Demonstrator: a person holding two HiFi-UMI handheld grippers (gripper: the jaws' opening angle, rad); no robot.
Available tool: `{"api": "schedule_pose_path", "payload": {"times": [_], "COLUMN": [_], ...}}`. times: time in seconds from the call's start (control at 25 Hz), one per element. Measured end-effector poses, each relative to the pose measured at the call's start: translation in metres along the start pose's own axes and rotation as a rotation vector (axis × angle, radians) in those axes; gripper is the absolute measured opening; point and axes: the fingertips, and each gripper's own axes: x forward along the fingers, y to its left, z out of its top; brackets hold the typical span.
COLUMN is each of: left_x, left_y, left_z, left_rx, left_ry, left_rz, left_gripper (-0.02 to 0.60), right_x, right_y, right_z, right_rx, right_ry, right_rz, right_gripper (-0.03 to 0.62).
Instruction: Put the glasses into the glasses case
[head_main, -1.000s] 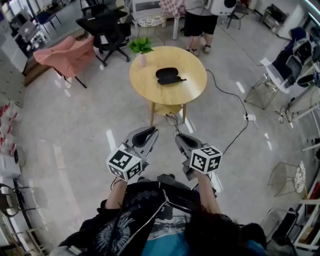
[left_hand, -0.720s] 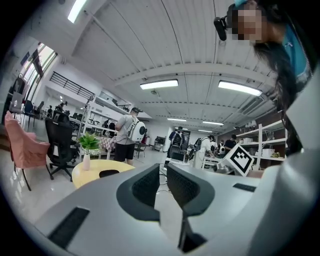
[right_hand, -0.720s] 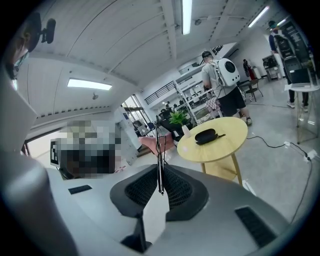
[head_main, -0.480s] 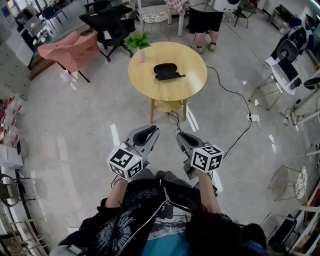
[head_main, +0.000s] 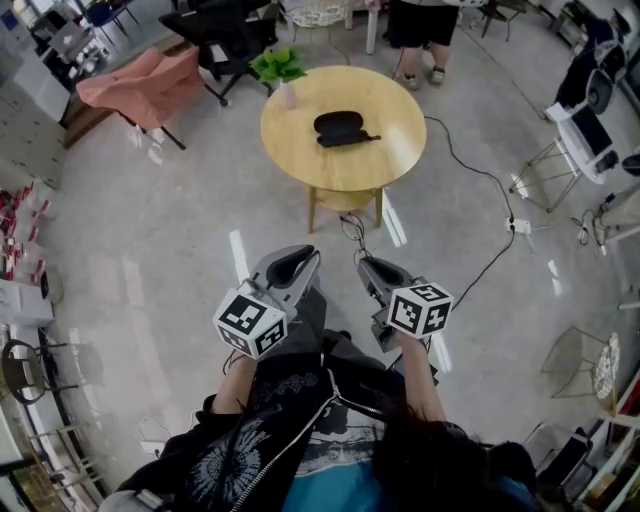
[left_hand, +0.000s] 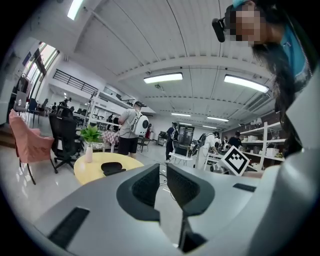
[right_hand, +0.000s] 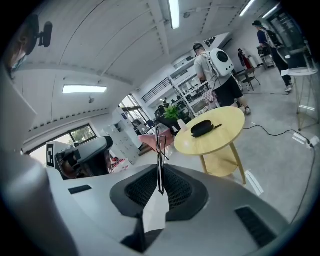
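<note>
A black glasses case (head_main: 338, 124) lies on the round yellow table (head_main: 300, 160), well ahead of both grippers, with a thin dark piece (head_main: 362, 139) along its near side. The case also shows in the left gripper view (left_hand: 111, 167) and the right gripper view (right_hand: 201, 127). My right gripper (head_main: 368, 265) (right_hand: 160, 172) is shut on a thin dark wire frame (right_hand: 159, 150) that looks like glasses seen edge-on and stands up from the pads. My left gripper (head_main: 300, 255) (left_hand: 163, 167) shows a narrow gap between its pads, with nothing in it.
A small vase with a green plant (head_main: 280, 70) stands at the table's far left edge. A person (head_main: 420, 25) stands behind the table. A pink chair (head_main: 140, 85) and a black office chair (head_main: 215, 30) are at the left. A cable (head_main: 480, 180) runs across the floor at the right.
The table and case have drawn a little nearer in the head view. Both grippers have sunk slightly in front of the person's chest. The right jaws still hold the thin frame.
</note>
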Motion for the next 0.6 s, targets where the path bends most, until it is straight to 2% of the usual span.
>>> {"api": "schedule_pose_path", "payload": {"times": [0.28,0.6], "left_x": [0.032,0.08], "left_y": [0.047,0.118], "left_z": [0.005,0.039], "left_rx": [-0.028,-0.023], "left_ry": [0.0,-0.013], "left_rz": [-0.026,-0.095], "left_gripper": [0.046,0.046], "right_x": [0.04,0.109], "right_y": [-0.019,-0.04], "right_z": [0.021,0.073], "right_rx": [-0.002,0.001], "right_ry": [0.03,0.04], "right_rz": [-0.033,-0.072], "right_gripper": [0.058,0.058]}}
